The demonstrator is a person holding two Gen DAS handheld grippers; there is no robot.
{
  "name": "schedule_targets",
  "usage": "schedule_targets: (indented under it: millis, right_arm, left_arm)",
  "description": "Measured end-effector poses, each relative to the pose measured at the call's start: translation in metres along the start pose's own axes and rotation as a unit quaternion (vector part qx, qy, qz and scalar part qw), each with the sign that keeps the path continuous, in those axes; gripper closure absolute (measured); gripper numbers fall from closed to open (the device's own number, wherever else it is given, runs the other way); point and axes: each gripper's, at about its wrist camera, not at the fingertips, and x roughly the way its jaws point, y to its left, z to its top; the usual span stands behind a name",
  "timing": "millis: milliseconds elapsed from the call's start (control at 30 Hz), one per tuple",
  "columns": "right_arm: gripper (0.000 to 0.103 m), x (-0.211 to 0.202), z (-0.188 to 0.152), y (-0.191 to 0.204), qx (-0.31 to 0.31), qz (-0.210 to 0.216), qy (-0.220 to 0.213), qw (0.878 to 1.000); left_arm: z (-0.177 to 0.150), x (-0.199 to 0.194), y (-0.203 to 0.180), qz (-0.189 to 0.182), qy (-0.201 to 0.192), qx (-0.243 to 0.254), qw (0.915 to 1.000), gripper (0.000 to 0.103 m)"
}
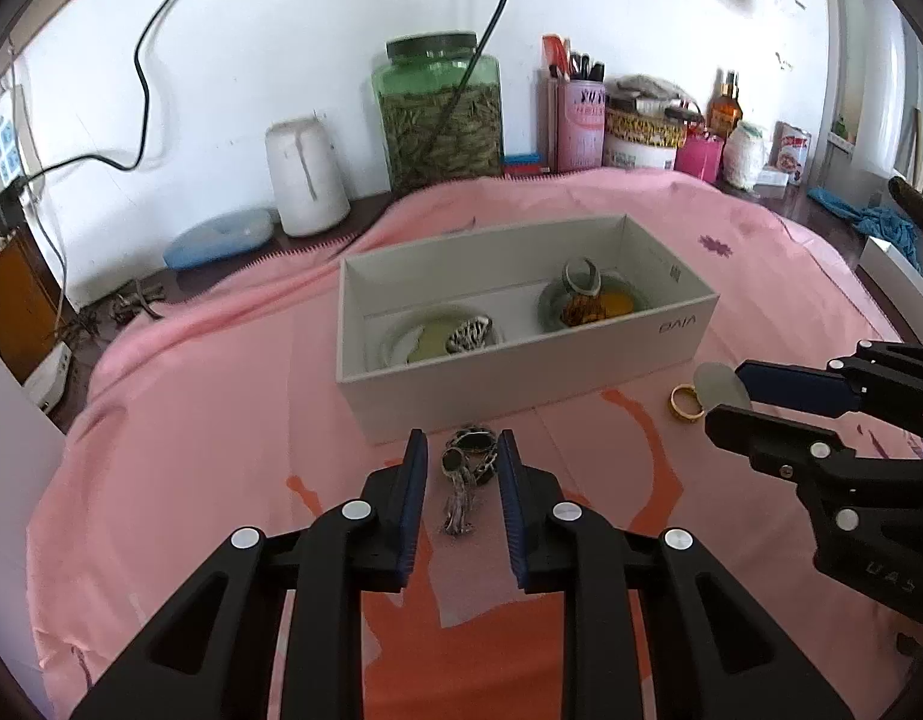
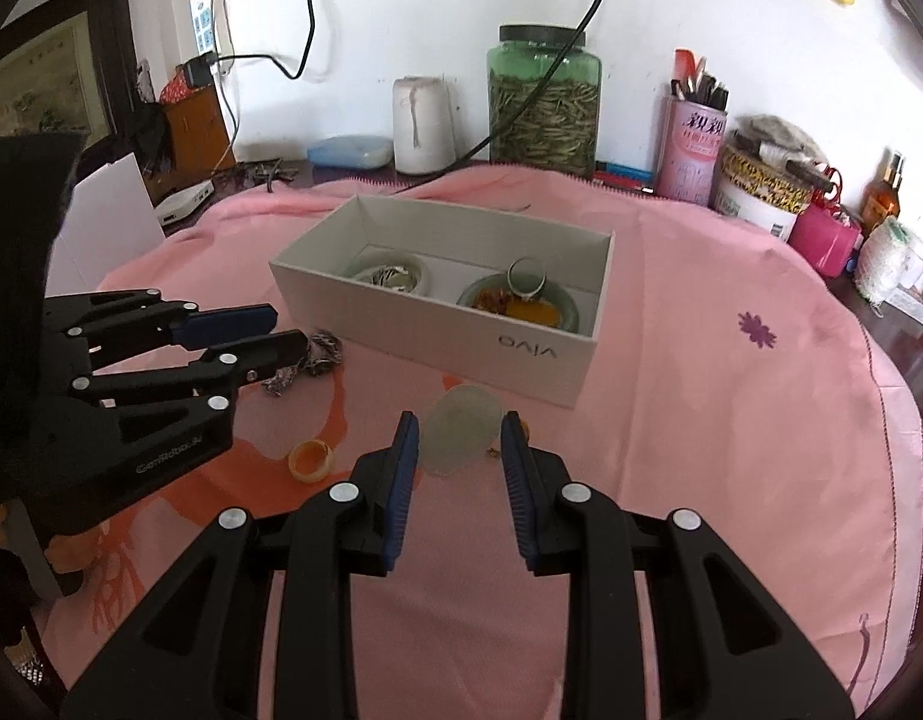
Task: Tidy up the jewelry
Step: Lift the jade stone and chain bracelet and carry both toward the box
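Observation:
A white open box [image 1: 521, 369] [image 2: 437, 324] stands on the pink cloth and holds two small dishes with jewelry [image 1: 587, 300] [image 2: 521, 294]. My left gripper [image 1: 461, 450] is open, its fingers on either side of a dark silver chain piece [image 1: 467, 468] lying in front of the box; it also shows in the right wrist view [image 2: 317, 354]. My right gripper [image 2: 455, 438] is open around a pale green disc [image 2: 461, 432], which also shows in the left wrist view [image 1: 722, 384]. A gold ring [image 1: 688, 402] [image 2: 310, 461] lies between the two grippers.
A green glass jar [image 1: 440, 114], a white thread cone [image 1: 305, 177], a pink pen cup [image 1: 578, 117] and other clutter stand along the wall behind the cloth. A black cable hangs down in front of the jar. A white board [image 2: 110, 222] stands at the left.

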Motion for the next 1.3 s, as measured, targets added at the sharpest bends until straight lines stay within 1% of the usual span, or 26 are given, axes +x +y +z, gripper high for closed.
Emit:
schedule_targets:
  millis: [167, 400, 633, 933, 1167, 1300]
  right_arm:
    - [0.076, -0.004, 0.001, 0.001, -0.001, -0.008, -0.013, 1.0]
    - [0.076, -0.016, 0.006, -0.002, 0.013, -0.009, -0.037, 0.999]
    - [0.076, -0.021, 0.008, 0.003, 0.021, -0.019, -0.044, 0.999]
    - [0.076, -0.034, 0.003, 0.008, 0.034, -0.018, -0.06, 0.997]
    - [0.076, -0.044, -0.001, 0.006, 0.045, -0.011, -0.073, 0.996]
    - [0.076, -0.051, 0.0, 0.001, 0.056, -0.005, -0.08, 0.995]
  left_arm:
    - [0.002, -0.013, -0.003, 0.007, -0.022, 0.0, 0.9997, 0.08]
    - [0.005, -0.035, -0.006, 0.007, -0.055, -0.002, 0.9985, 0.081]
    - [0.007, -0.051, -0.008, 0.002, -0.077, -0.001, 0.997, 0.081]
    - [0.007, -0.063, -0.008, 0.009, -0.099, 0.001, 0.995, 0.081]
    - [0.006, -0.061, -0.012, 0.02, -0.099, 0.005, 0.9949, 0.081]
    - [0.008, -0.063, -0.013, 0.032, -0.102, 0.004, 0.9942, 0.081]
